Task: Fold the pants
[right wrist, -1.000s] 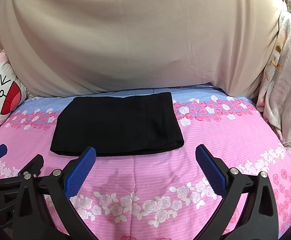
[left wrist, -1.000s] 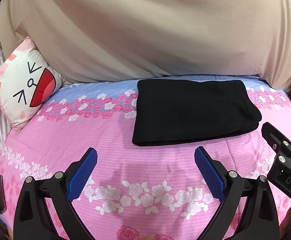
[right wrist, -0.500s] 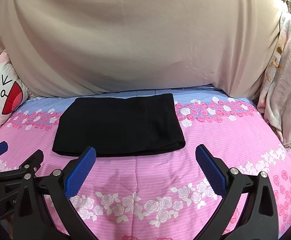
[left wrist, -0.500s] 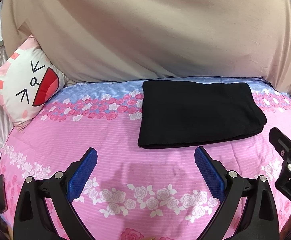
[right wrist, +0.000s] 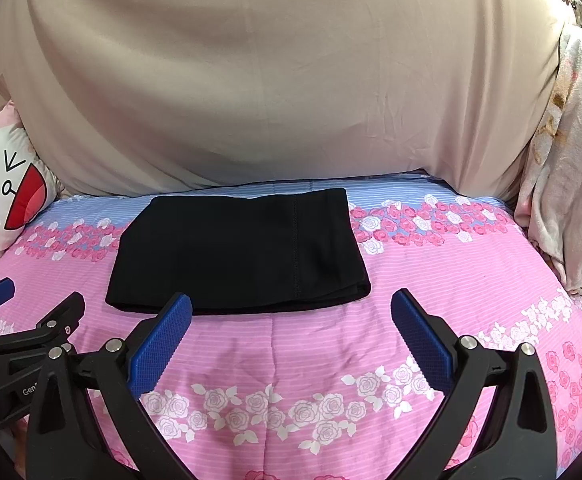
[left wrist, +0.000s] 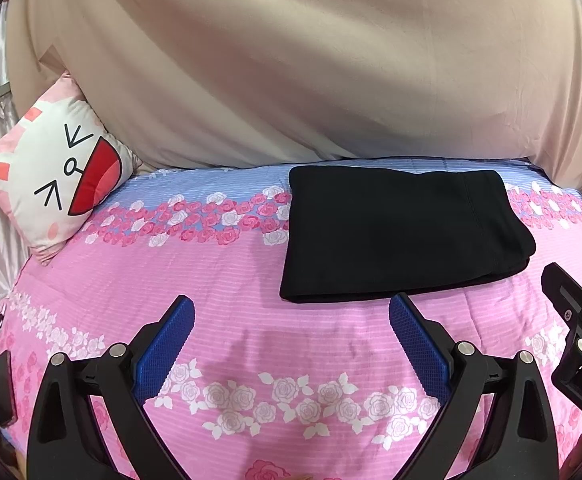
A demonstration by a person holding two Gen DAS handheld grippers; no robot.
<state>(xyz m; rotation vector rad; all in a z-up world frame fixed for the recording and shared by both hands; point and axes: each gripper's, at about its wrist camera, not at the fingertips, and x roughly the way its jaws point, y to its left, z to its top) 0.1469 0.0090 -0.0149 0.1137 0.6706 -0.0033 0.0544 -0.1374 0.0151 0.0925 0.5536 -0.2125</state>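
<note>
A: What did the pants [left wrist: 403, 236] look like?

B: Black, folded into a flat, roughly rectangular packet. A stitched seam ran across it near its right end, and at the right front corner you could see the layers stacked, with rounded folds. The near edge was fairly straight and the top lay smooth.

A: Where were they lying?

B: On the pink rose-printed bedspread [left wrist: 227, 280], toward the far side of the bed, where the print turns to a blue stripe, just in front of the beige sheet [right wrist: 283, 80] draped behind. A cartoon-face pillow [left wrist: 55, 184] leaned at the left, well apart from them.

A: And the two tongs?

B: The left gripper [left wrist: 291, 338] had its blue pads spread wide with nothing between them, hovering over bare bedspread, near the packet's front edge. The right gripper [right wrist: 291, 334] was likewise gaping and empty, its left pad overlapping the packet's near edge in its own view; whether it touched I couldn't tell.
</note>
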